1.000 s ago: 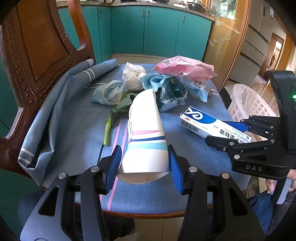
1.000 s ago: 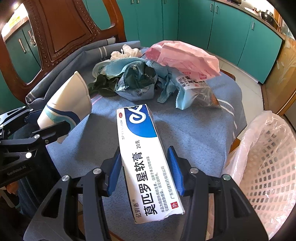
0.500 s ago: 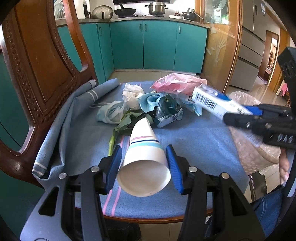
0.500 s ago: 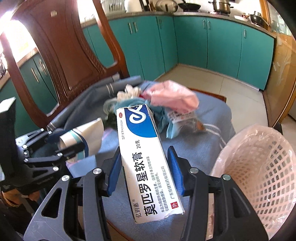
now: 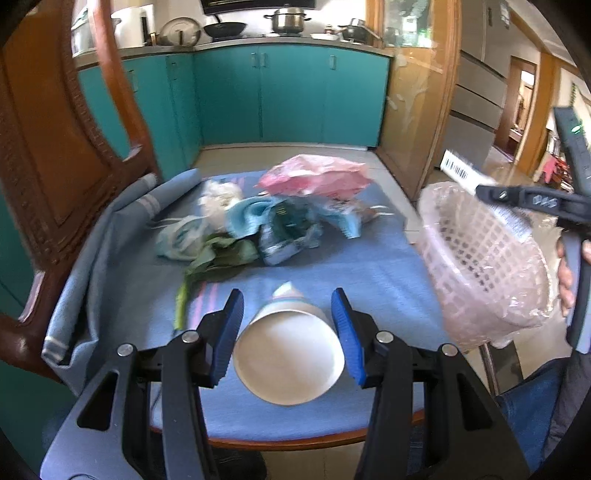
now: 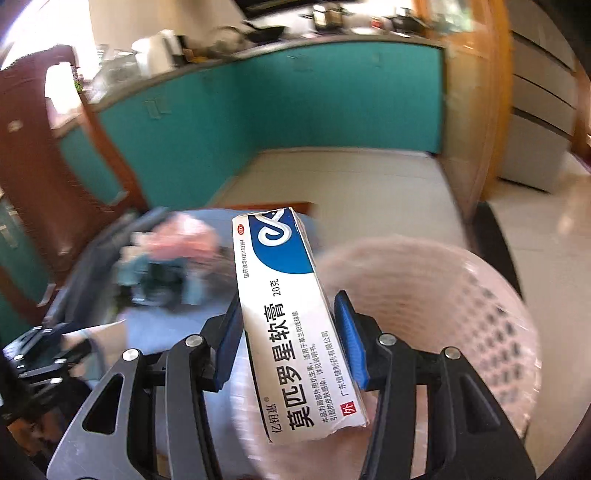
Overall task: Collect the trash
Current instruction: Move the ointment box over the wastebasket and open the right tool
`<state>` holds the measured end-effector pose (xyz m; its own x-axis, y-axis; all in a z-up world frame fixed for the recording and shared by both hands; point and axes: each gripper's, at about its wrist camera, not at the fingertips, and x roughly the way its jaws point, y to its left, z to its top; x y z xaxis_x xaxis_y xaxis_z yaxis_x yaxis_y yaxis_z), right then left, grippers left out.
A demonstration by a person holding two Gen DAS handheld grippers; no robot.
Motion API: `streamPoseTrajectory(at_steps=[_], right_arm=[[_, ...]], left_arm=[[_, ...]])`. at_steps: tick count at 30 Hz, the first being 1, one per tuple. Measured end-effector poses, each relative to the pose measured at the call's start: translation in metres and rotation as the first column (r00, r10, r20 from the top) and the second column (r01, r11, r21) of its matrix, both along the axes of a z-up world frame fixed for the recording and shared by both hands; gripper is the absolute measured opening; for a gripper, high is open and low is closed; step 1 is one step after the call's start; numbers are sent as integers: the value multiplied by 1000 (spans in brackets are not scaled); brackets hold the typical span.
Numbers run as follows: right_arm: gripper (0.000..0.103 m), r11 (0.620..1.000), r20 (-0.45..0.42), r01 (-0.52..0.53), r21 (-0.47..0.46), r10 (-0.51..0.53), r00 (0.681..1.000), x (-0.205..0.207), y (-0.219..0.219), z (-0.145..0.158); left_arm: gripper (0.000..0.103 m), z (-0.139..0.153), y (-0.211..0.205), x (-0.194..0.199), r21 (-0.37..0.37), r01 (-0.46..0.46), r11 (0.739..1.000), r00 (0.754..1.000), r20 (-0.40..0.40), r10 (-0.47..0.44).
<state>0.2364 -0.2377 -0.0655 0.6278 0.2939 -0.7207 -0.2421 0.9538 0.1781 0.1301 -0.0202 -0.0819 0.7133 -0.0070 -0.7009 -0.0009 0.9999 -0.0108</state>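
Left gripper (image 5: 287, 328) clamps a paper cup (image 5: 289, 354) by its sides; right gripper (image 6: 288, 334) pinches a box (image 6: 291, 332) beside the basket (image 6: 461, 314), likely for dropping.

Blue cloth (image 5: 314, 273) covered the seat; carved wooden chair back (image 5: 44, 147) at left. Teal cabinets (image 5: 288, 96) behind; pots (image 5: 288, 22) on counter.

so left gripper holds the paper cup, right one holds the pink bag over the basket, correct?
Not quite. The right gripper holds the ointment box, not the pink bag, which lies in the pile on the table; the right wrist view shows it. The left gripper does hold the paper cup, near the basket.
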Motion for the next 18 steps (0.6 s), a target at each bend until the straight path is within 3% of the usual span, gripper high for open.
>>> streamPoseTrajectory(at_steps=[11, 14, 15, 16, 18], right_arm=[[49, 993, -160, 112, -41, -117, 980, 11, -38, -40], [52, 982, -204, 182, -46, -188, 961, 15, -52, -50], [52, 977, -208, 207, -40, -211, 955, 16, -57, -50], [54, 971, -209, 237, -24, -237, 949, 16, -65, -49], [59, 950, -198, 310, 41, -296, 934, 14, -84, -43]], left_arm=[[49, 4, -82, 32, -76, 199, 977, 980, 2, -199], [47, 7, -113, 43, -99, 276, 956, 961, 8, -276], [43, 7, -120, 45, -107, 296, 949, 955, 11, -296], [37, 7, -130, 49, -117, 323, 939, 946, 11, -324], [36, 6, -145, 57, -132, 357, 925, 933, 10, -359]])
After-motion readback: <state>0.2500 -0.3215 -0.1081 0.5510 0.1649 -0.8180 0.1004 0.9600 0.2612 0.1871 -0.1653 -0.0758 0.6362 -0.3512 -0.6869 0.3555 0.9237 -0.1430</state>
